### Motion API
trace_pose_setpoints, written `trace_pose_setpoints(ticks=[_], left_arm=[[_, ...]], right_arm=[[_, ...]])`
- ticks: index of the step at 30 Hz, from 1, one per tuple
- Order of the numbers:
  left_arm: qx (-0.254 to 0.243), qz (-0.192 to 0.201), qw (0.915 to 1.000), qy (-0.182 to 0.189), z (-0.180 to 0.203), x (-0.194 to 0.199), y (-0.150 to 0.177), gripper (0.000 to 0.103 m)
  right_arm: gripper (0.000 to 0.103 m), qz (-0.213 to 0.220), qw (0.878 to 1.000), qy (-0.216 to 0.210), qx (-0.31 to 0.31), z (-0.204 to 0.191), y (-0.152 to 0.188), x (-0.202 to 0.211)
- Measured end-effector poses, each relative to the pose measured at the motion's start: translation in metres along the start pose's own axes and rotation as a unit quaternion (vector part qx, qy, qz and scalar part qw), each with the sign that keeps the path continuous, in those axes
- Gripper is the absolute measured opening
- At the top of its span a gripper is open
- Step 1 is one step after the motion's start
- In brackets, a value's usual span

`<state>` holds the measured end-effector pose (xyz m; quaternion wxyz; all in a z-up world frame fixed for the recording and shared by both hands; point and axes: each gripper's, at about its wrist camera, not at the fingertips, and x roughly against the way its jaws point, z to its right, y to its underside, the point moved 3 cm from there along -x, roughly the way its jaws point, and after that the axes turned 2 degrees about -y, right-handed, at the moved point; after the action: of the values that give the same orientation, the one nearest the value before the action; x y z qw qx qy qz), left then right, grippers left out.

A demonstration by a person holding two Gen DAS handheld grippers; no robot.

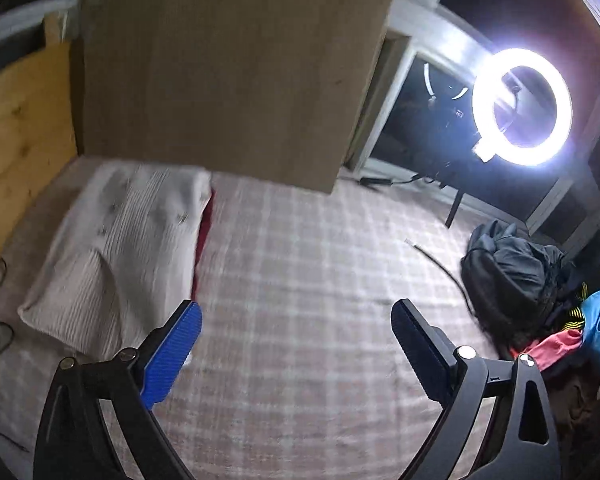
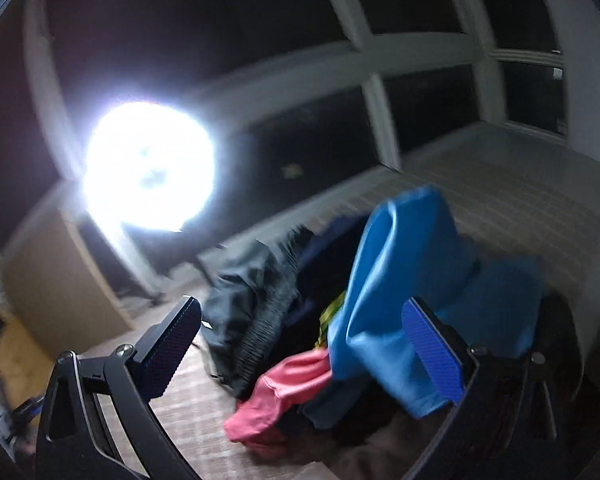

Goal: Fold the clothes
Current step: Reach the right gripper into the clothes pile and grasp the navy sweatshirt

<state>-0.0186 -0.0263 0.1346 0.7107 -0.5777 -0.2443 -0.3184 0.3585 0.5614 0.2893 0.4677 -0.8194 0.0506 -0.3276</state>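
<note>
A heap of clothes lies on the checked bedsheet [image 1: 300,264]. In the right wrist view it shows a blue garment [image 2: 412,288], a pink one [image 2: 284,396] and a dark jacket [image 2: 248,304]. My right gripper [image 2: 300,344] is open and empty, just above and in front of the heap. In the left wrist view the heap sits at the right edge, with the dark jacket [image 1: 512,276] on top. My left gripper [image 1: 296,336] is open and empty over bare sheet, well left of the heap.
A striped white pillow [image 1: 120,248] lies at the left of the bed. A brown board [image 1: 228,68] stands at the head. A bright ring light [image 1: 522,106] stands by the dark window. A black cable [image 1: 436,260] lies on the sheet.
</note>
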Motion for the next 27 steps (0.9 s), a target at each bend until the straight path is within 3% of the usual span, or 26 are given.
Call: trace_pose_setpoints(ticks=[1,5,10,12,14,16,17,19,20,25,27], left_arm=[[-0.005,0.007,1.0,-0.002,0.014,0.004,-0.003,0.096],[-0.018,0.031,0.9992,0.018,0.067,0.017,-0.001,0.097],[-0.068,0.034,0.9969,0.019,0.111,0.025,0.013,0.099],[-0.097,0.039,0.9946,-0.003,0.127,0.03,0.019,0.099],[-0.104,0.04,0.9937,-0.008,0.129,0.03,0.017,0.099],[-0.114,0.039,0.9926,-0.014,0.138,0.03,0.018,0.099],[-0.119,0.039,0.992,-0.019,0.139,0.031,0.021,0.1],[-0.127,0.033,0.9909,-0.029,0.141,0.029,0.024,0.1],[-0.132,0.029,0.9903,-0.034,0.143,0.028,0.027,0.1],[-0.143,0.019,0.9889,-0.035,0.155,0.025,0.032,0.1],[-0.146,0.021,0.9886,-0.027,0.163,0.026,0.032,0.1]], right_arm=[[0.094,-0.004,1.0,-0.007,0.011,0.004,-0.007,0.002],[0.093,-0.045,0.997,-0.069,0.013,0.016,-0.017,-0.026],[0.093,-0.117,0.985,-0.122,-0.016,0.025,-0.002,-0.082],[0.093,-0.137,0.986,-0.098,-0.003,0.033,0.004,-0.104],[0.091,-0.149,0.988,-0.004,0.034,0.052,0.005,-0.119],[0.084,-0.182,0.977,0.104,0.047,0.087,0.007,-0.132],[0.081,-0.193,0.972,0.128,0.04,0.104,0.007,-0.132],[0.065,-0.195,0.973,0.126,0.019,0.124,0.004,-0.122],[0.064,-0.186,0.976,0.114,0.017,0.124,0.001,-0.114],[0.065,-0.116,0.99,0.055,0.065,0.084,-0.029,-0.075],[0.075,-0.115,0.989,0.021,0.085,0.059,-0.04,-0.081]])
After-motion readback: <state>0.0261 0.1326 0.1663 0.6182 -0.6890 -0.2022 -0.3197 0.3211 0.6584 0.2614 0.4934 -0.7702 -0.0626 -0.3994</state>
